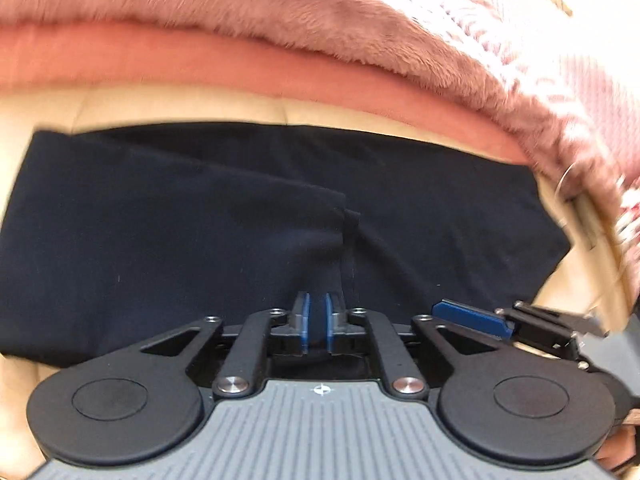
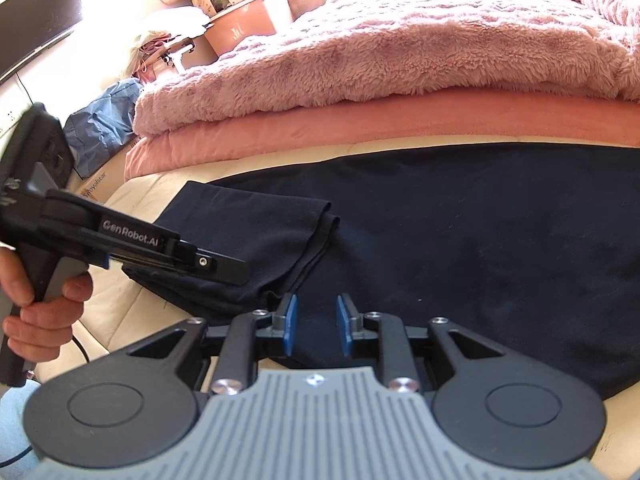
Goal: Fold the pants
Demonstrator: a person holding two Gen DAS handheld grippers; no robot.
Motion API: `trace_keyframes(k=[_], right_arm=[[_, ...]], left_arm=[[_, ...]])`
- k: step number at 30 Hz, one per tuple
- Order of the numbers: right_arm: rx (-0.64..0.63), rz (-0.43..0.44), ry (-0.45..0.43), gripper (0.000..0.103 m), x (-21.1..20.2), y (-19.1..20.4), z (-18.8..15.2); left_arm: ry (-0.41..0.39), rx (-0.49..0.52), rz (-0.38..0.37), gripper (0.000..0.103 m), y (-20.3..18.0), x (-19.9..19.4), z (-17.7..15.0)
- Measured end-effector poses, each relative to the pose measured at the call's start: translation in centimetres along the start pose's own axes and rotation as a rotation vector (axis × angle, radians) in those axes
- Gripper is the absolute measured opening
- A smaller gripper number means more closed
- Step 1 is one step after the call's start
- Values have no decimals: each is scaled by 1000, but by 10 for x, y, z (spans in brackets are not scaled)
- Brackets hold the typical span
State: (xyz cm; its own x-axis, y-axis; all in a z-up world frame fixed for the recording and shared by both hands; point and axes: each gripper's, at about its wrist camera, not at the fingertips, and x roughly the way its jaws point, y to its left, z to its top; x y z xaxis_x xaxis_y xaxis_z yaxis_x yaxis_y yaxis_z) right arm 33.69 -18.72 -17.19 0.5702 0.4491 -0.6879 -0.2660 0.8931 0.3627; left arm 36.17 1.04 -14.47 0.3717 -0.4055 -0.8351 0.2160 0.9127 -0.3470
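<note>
Dark navy pants (image 2: pixel 460 240) lie spread across a cream mattress (image 2: pixel 132 312), in front of a salmon quilt (image 2: pixel 360 124) topped by a fluffy pink blanket (image 2: pixel 380 52). One end of the pants is folded back over the rest, its hem lying on the upper layer.

The left gripper (image 1: pixel 317 322), seen from its own camera, has its blue pads (image 1: pixel 306 320) drawn close together on a raised pinch of the dark cloth. In the right wrist view a bare hand (image 2: pixel 44 308) grasps this tool's handle, whose side reads "GenRobot.AI", over the folded end.

The right gripper (image 2: pixel 316 326) rests low over the pants with its fingers (image 2: pixel 290 326) apart; cloth lies beneath the gap, but the pads do not press on it.

Beyond the bed stand a blue bag (image 2: pixel 100 128), a dark screen (image 2: pixel 36 20) and a terracotta bin (image 2: pixel 244 26) whose marking is too small to read. A carton beside the mattress shows the word "Royalstar" (image 2: pixel 96 189).
</note>
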Motion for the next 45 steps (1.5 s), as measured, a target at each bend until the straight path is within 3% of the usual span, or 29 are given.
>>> trace_keyframes(k=[3,9,12,13,14,16,22,26,30,33,37,45], right_arm=[[1,7,3,26,4,1,1],[5,-2,15,25,9,-1,1],[5,0,17,23,12,0,1],[6,0,16,23,12,0,1],[8,1,16,23,13,0,0],[9,2,16,23,12,0,0],[7,2,11,24,11,0,0],[3,7,6,24,9,1,1],[23,35,3,24,9,0,2],[105,75,9,24,14,-8,3],[309,156,16,24,23,-27,7],[526,224,99,26,53,-40,11]], left_arm=[[9,48,60,18,-14,7,-1],[15,115,132,35,-32,19,-7],[23,144,162,33,-36,21,-11],[22,147,164,21,-36,21,-11],[20,135,157,19,-34,20,-11],[19,90,133,2,-25,19,-9],[-7,-33,38,0,-5,5,-5],[-33,-43,-22,0,-5,-18,0],[6,-28,-72,0,-6,-23,6],[46,-3,-59,0,-8,-11,4],[81,-28,-68,0,-3,4,-5],[21,-137,-144,0,16,14,-17]])
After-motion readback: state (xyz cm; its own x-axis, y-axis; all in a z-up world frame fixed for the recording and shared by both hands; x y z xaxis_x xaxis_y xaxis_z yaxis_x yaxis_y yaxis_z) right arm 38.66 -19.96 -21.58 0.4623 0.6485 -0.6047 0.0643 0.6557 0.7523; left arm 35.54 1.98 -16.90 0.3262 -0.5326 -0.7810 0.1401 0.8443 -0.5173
